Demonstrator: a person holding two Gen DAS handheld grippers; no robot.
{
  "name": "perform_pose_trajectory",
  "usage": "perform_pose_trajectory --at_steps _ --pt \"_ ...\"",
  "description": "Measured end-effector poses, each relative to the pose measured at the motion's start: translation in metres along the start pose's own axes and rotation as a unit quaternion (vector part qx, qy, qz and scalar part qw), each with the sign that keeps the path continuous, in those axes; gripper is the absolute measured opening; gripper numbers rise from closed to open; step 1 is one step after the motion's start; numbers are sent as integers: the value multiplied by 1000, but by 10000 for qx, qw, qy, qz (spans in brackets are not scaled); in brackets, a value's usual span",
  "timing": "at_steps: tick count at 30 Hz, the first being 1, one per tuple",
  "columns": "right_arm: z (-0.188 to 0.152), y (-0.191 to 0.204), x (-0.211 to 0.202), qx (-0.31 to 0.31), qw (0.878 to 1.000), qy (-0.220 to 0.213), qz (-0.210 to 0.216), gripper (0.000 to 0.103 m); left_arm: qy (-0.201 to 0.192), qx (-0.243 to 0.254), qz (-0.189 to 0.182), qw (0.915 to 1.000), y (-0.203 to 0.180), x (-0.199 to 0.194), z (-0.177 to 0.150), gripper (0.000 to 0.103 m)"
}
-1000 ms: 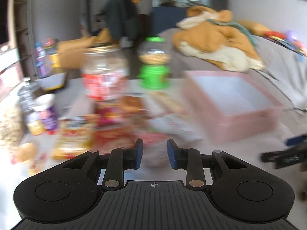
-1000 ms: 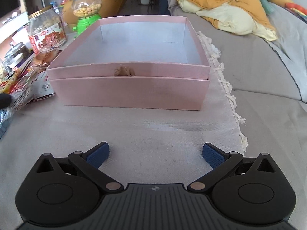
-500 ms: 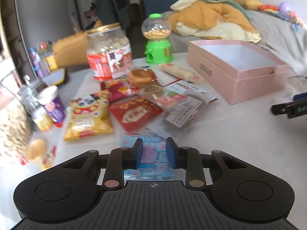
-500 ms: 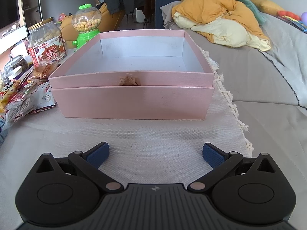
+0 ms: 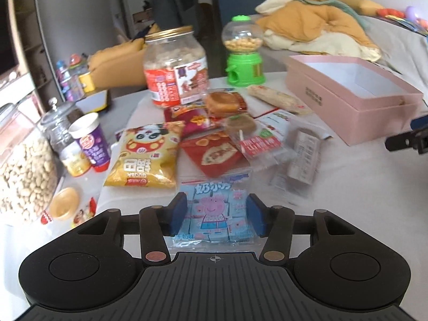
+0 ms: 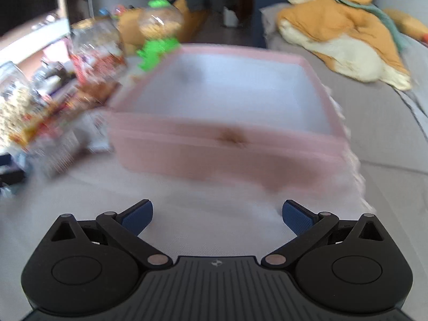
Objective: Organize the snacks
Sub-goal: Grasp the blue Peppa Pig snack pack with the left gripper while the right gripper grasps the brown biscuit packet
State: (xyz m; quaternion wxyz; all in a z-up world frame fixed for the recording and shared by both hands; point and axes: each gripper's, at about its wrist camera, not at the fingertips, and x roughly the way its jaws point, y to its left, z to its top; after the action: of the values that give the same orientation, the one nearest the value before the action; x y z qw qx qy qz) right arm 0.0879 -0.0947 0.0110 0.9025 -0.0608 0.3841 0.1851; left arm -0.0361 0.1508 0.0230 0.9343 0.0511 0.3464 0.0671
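The left gripper (image 5: 216, 215) stands partly spread, its pads flanking the blue pig-print packet (image 5: 214, 214) at 6 o'clock without clamping it. The slick wrapper could slide away if the jaws close unevenly. At 12 o'clock, the red packet (image 5: 218, 155) may get dragged along. The right gripper (image 6: 217, 216), spread wide and holding nothing, faces the empty pink box (image 6: 227, 144); its blurred view suggests it could knock the box.
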Motion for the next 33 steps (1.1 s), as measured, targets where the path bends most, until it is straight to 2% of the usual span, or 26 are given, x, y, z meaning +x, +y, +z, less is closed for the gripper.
perform_pose_trajectory --at_steps 2,5,6,9,11,13,15,17,19,21,25,29,31,33 --pt "11 11 -1 -50 9995 -166 267 103 -6 -53 1 10000 3 1 0 56" --pt "28 28 6 -29 9972 -108 743 103 17 -99 -76 9999 7 1 1 56" --pt "34 33 11 -13 9961 -32 882 103 10 -133 -164 9998 9 0 0 53" --pt "47 46 29 46 9947 126 1023 103 -21 -338 -567 9978 16 -9 -2 53" --pt "51 57 41 80 9933 350 1097 103 -109 -365 -513 9980 19 -16 -3 53" --pt "54 73 51 106 9898 603 1283 103 -208 -355 -264 9988 23 -22 -4 53" --pt "56 92 54 22 9911 581 1200 103 -138 -465 -197 9986 29 -19 -4 51" --pt "58 111 57 -202 9910 648 1156 103 30 -554 -365 9978 31 -12 -4 52" --pt "57 123 58 -388 9926 677 933 103 25 -413 -379 9984 26 -9 -6 54" --pt "54 123 58 -525 9919 677 935 103 -18 -305 -372 9988 25 -8 -6 57" --pt "43 105 53 -809 9920 686 688 103 21 -634 -485 9968 31 1 -1 57" --pt "31 80 44 -934 9919 536 675 103 100 -789 -603 9950 27 6 4 63" --pt "27 66 37 -804 9913 522 902 103 84 -674 -654 9955 21 6 3 65" --pt "24 57 30 -661 9896 523 1166 103 207 -477 -789 9955 13 7 1 75"
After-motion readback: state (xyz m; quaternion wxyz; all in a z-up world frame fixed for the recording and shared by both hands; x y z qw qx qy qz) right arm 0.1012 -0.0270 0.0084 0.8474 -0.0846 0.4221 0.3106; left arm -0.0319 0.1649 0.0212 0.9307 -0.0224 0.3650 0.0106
